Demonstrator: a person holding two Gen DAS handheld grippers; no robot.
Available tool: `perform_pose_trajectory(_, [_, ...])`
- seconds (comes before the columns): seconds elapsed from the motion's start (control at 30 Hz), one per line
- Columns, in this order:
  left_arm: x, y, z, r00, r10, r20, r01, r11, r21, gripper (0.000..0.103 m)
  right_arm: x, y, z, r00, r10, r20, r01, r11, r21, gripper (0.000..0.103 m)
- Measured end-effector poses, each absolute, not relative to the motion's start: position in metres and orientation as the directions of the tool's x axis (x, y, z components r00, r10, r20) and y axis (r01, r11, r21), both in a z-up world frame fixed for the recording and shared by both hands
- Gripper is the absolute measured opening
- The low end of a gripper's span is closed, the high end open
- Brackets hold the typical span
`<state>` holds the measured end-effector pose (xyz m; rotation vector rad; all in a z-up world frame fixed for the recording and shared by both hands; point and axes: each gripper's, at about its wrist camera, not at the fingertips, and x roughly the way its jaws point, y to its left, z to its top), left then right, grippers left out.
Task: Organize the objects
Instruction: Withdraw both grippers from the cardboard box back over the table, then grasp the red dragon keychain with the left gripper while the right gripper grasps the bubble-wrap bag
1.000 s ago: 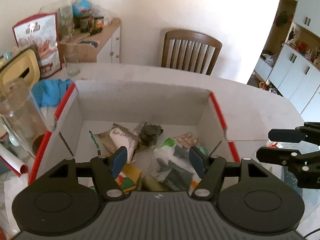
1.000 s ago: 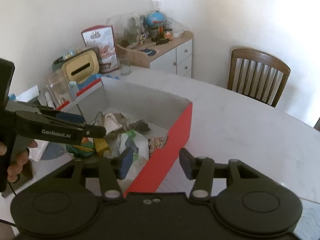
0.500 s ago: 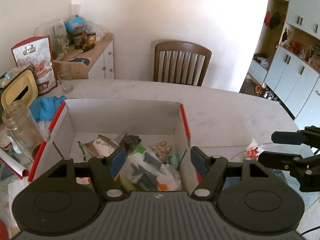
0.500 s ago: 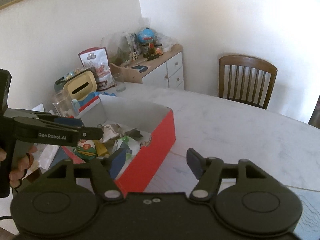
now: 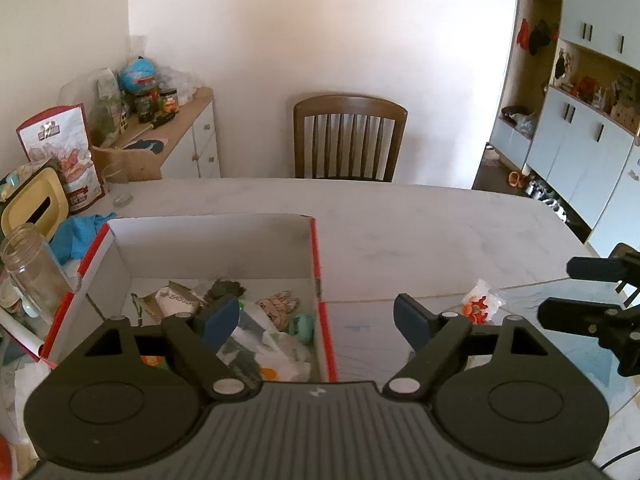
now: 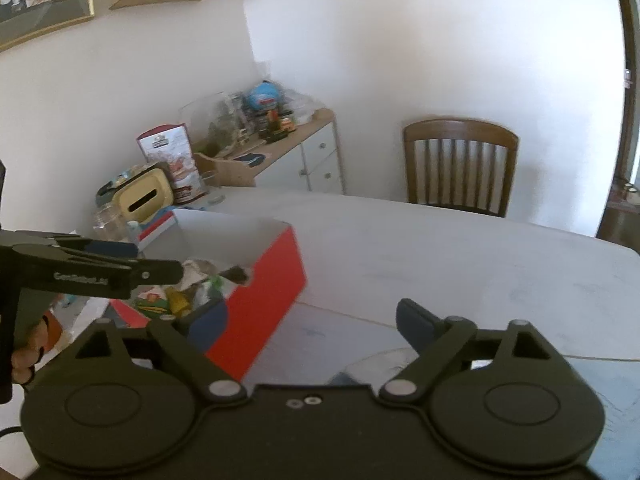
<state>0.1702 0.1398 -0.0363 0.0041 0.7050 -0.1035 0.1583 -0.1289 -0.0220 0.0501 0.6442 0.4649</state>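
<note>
Left tongs (image 5: 318, 318) wide, empty, above red box (image 5: 320, 264) edge – right tongs (image 6: 312, 326) wide, empty

From my left wrist cam, the gripper body covers the near end of the red box (image 5: 319, 280), so I can't sort out that pile under my jaws. Right wrist view is motion-blurred; the packet (image 5: 478, 303) beyond the jaws is too small to identify.

My left wrist camera is looking forward and down over the red box (image 5: 320, 264) on the worktop (image 5: 420, 232), close above it. My right wrist camera is facing the same box (image 6: 264, 304) from its right side. Both are sharing the chair (image 5: 350, 136).
</note>
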Motion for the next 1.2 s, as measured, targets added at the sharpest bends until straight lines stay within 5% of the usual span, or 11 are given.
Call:
perform_pose_trajectory(0.37, [0.173,0.089,-0.043,0.752,-0.102,-0.651,0.110,0.993,-0.028,0.085,0.150,-0.187,-0.035,0.723,0.382,-0.575,-0.346,0.921,0.178,0.097])
perform_pose_trajectory(0.67, [0.184,0.045,-0.055,0.751,-0.112,-0.650,0.121,0.992,-0.032,0.100,0.157,-0.226,-0.045,0.720,0.364,-0.591,-0.321,0.930,0.181,0.097])
perform_pose_trajectory(1.2, [0.212,-0.016,-0.110,0.734,-0.116,-0.669,0.144,0.990,-0.015,0.102,0.193,-0.277,-0.084,0.687,0.347,-0.638,-0.295,0.936,0.192,0.097])
